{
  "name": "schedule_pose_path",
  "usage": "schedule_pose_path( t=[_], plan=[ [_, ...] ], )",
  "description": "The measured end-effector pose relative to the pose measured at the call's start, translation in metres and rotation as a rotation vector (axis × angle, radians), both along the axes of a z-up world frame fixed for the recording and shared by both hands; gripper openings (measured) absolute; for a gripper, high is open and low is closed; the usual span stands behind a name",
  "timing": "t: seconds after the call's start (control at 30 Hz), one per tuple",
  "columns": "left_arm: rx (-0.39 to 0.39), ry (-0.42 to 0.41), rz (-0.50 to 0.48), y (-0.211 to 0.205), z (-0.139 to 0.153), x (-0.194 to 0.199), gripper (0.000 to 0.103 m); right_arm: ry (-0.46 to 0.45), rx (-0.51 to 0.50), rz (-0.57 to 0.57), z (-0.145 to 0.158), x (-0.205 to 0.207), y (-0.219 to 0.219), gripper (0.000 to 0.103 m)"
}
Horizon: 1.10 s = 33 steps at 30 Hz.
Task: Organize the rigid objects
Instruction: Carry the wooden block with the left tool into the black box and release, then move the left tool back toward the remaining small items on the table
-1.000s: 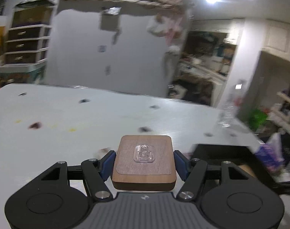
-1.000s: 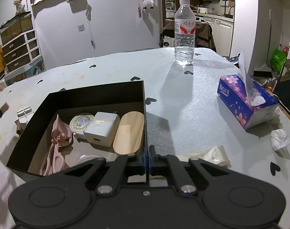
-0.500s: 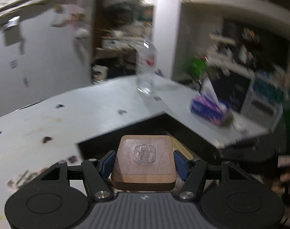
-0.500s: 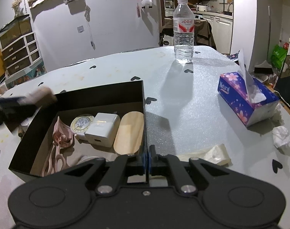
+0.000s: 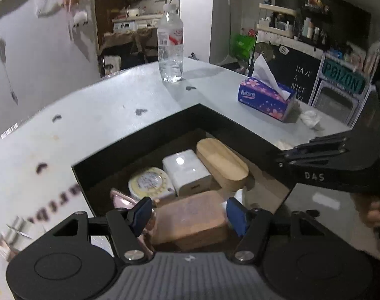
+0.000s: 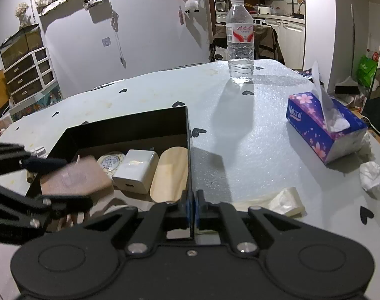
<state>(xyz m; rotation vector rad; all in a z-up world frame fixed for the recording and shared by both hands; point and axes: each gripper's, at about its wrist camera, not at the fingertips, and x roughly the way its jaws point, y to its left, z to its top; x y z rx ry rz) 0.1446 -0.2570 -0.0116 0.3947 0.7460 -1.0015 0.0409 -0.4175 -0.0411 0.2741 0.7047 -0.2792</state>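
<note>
A black open box (image 5: 225, 122) (image 6: 129, 127) sits on the white table. It holds a white charger (image 5: 187, 172) (image 6: 136, 170), a light wooden oval (image 5: 222, 165) (image 6: 171, 172), a round tape measure (image 5: 149, 183) (image 6: 111, 161) and pink scissors (image 5: 121, 200). My left gripper (image 5: 190, 212) is open over the box; the brown wooden block (image 5: 190, 221) (image 6: 74, 178) lies blurred between its spread fingers, and whether it touches them I cannot tell. My right gripper (image 6: 192, 206) is shut on the box's right wall.
A water bottle (image 6: 240, 42) (image 5: 170, 47) stands at the far side of the table. A purple tissue box (image 6: 322, 127) (image 5: 265, 97) and crumpled tissues (image 6: 372, 177) lie to the right. Small metal parts (image 5: 14, 230) lie left of the box.
My left gripper swung right with the wooden block, came over the box and opened; the block now sits lower between the spread fingers. The right gripper has stayed clamped on the box wall.
</note>
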Motion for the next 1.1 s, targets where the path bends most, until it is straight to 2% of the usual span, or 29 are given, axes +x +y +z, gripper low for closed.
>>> schedule_pose_path(
  t=[0.07, 0.2, 0.27, 0.43, 0.77, 0.97, 1.1],
  plan=[
    [-0.007, 0.02, 0.011, 0.0, 0.0, 0.001, 0.074, 0.001, 0.003, -0.001, 0.0, 0.0, -0.001, 0.005],
    [-0.003, 0.016, 0.024, 0.004, 0.002, 0.001, 0.078, 0.005, -0.002, 0.0, 0.001, 0.001, 0.0, 0.005],
    [-0.006, 0.027, 0.033, 0.006, 0.004, 0.002, 0.088, 0.007, -0.002, 0.001, 0.001, 0.001, 0.0, 0.005],
    [-0.014, 0.041, 0.029, 0.008, 0.006, -0.001, 0.099, 0.009, 0.002, -0.002, 0.001, 0.002, -0.001, 0.005],
    [-0.045, 0.045, 0.017, 0.013, 0.011, -0.007, 0.103, 0.008, 0.009, -0.002, 0.001, 0.002, -0.002, 0.005],
    [-0.084, 0.002, 0.041, 0.029, 0.027, -0.009, 0.103, 0.007, 0.01, -0.005, 0.0, 0.002, -0.001, 0.005],
    [-0.092, -0.043, 0.093, 0.047, 0.035, -0.006, 0.103, 0.006, 0.009, -0.005, 0.0, 0.002, -0.001, 0.005]
  ],
)
